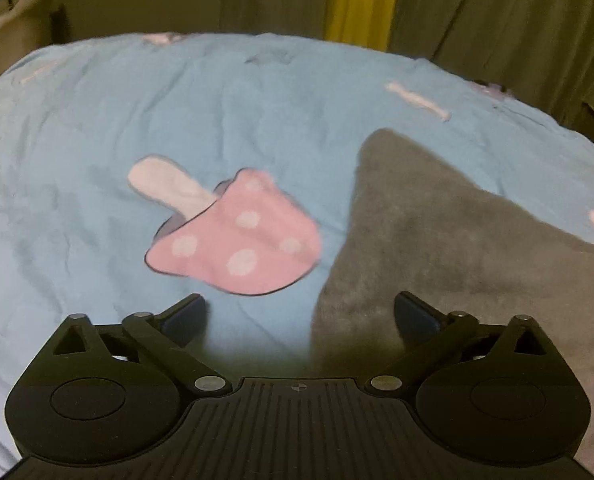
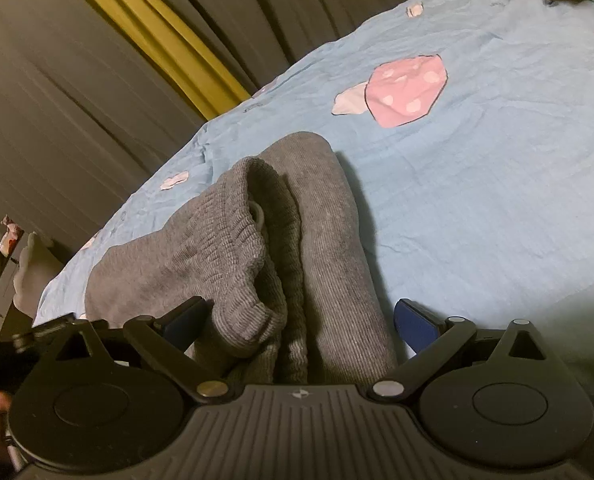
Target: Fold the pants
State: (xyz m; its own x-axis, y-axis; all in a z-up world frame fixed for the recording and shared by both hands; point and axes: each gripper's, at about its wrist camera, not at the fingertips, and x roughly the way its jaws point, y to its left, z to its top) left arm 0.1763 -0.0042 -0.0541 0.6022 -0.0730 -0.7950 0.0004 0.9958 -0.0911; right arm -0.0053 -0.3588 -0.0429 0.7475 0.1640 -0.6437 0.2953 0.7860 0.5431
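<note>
Both my grippers, left [image 1: 300,316] and right [image 2: 300,320], gape wide and empty, so I should pinch the grey pants [image 2: 233,240] by the near ribbed waistband, evenly.

Cloth and plastic surfaces — bed scene.
Pants [image 2: 325,240]: grey ribbed knit, matt; bedsheet [image 2: 497,200]: crinkled blue cloth; right gripper [image 2: 301,320] — matt black plastic.

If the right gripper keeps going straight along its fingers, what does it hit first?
Most likely the grey pants: the bunched ribbed waistband lies directly ahead of the open right gripper, between its fingers. Beyond is the blue bedsheet. Depth is hard to judge.
</note>
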